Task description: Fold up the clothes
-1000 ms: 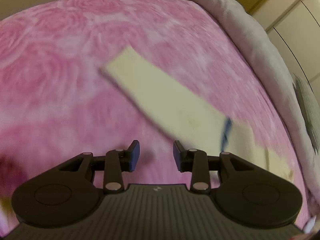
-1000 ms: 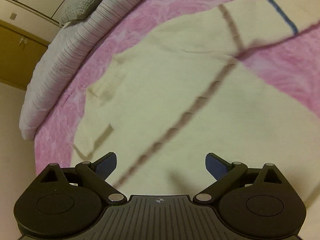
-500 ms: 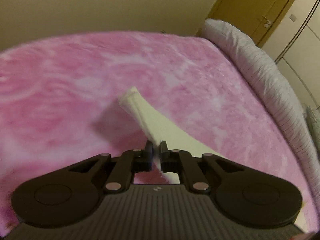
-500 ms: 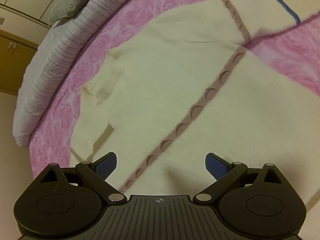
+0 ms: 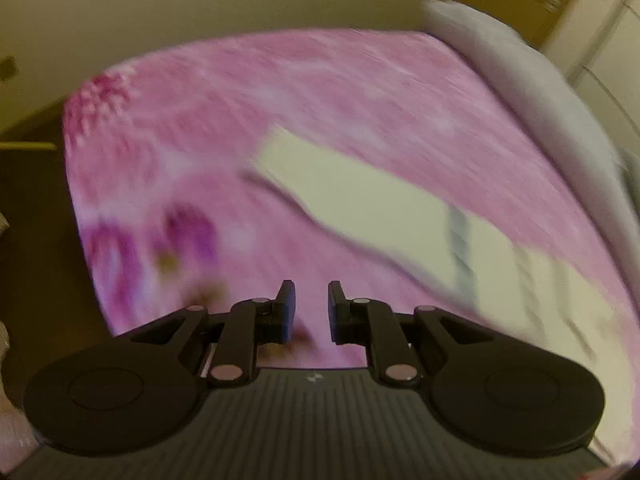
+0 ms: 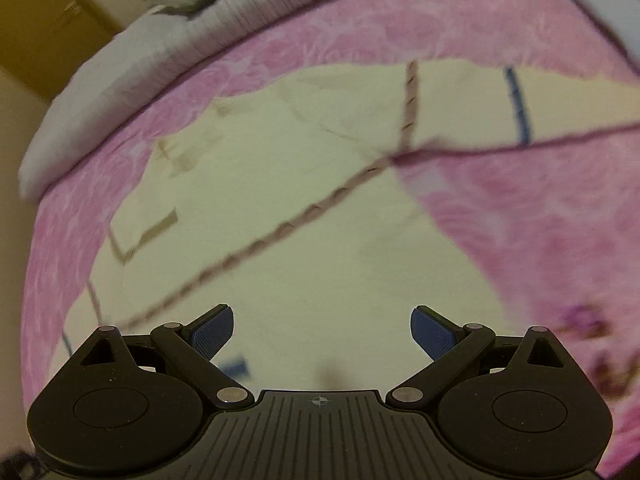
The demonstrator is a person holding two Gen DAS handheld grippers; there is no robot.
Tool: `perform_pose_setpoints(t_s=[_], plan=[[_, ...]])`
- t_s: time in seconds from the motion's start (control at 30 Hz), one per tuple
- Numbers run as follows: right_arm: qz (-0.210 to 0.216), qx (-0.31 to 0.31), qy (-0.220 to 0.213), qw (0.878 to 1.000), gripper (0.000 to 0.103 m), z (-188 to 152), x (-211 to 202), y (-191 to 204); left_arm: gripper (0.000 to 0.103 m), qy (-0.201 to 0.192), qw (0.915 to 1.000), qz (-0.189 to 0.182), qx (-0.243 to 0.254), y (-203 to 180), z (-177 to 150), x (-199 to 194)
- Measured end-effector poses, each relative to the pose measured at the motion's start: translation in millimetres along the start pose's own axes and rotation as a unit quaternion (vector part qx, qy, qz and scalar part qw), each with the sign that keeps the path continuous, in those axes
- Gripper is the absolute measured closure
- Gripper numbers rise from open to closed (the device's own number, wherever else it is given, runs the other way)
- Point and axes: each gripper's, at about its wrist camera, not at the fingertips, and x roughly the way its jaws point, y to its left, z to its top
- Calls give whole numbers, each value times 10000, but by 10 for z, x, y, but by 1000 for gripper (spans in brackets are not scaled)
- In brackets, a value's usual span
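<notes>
Released since half a second ago, the cream sleeve (image 5: 352,196) lies flat on the pink bedspread (image 5: 280,92); left claw (image 5: 311,307) opening, empty. Right view: right claw (image 6: 322,330) spread wide, empty, above the cream sweater (image 6: 304,240) on the bed.

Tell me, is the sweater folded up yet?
Not yet. The sweater lies spread on the blanket, one sleeve stretched out.

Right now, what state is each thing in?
Cream sweater: spread flat on the pink bedspread, unfolded.
Sleeve: stretched out, not held.
Left gripper: jaws opening, nothing between them.
Right gripper: jaws wide open, empty, above the sweater.
</notes>
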Motion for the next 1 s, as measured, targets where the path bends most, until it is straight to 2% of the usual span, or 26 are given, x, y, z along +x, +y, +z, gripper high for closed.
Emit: perform_pose_setpoints(t_s=[0.1,0.2,0.3,0.4,0.5,0.6,0.73,0.83,1.0], plan=[[-89,-738,92,9972,5,-229,-492,-208,89,316,9965,-464,617,-620,-625,-633],[-196,-1625,-22,9865,5,-472,-1017,-287,87,448,9881,-950,1120,-1126,-1112,-1223],[-52,-1862,-276,9821,5,-602,-1557,-336,81,524,9753,-1311,1697,-1546,-1485,-1804],[107,-1968,-465,9793,5,-660,-1953,-330,77,389,9646,-1386,2212,-1777,-1704,-2237],[97,-2043,-527,9774,5,-742,-2194,-366,74,218,9619,-1289,2403,-1830,-1902,-2514],[-54,-1879,-418,9813,5,-833,-2281,-469,74,371,9651,-1152,2322,-1699,-2036,-2554],[-276,-1677,-304,9850,5,-954,-2322,-625,74,567,9677,-564,2391,-1531,-2170,-2537],[-402,-1623,-284,9855,5,-1038,-2385,-679,74,501,9641,-174,2600,-1468,-2264,-2639],[-482,-1712,-379,9833,5,-1124,-2522,-607,74,513,9590,-18,2787,-1410,-2323,-2787]])
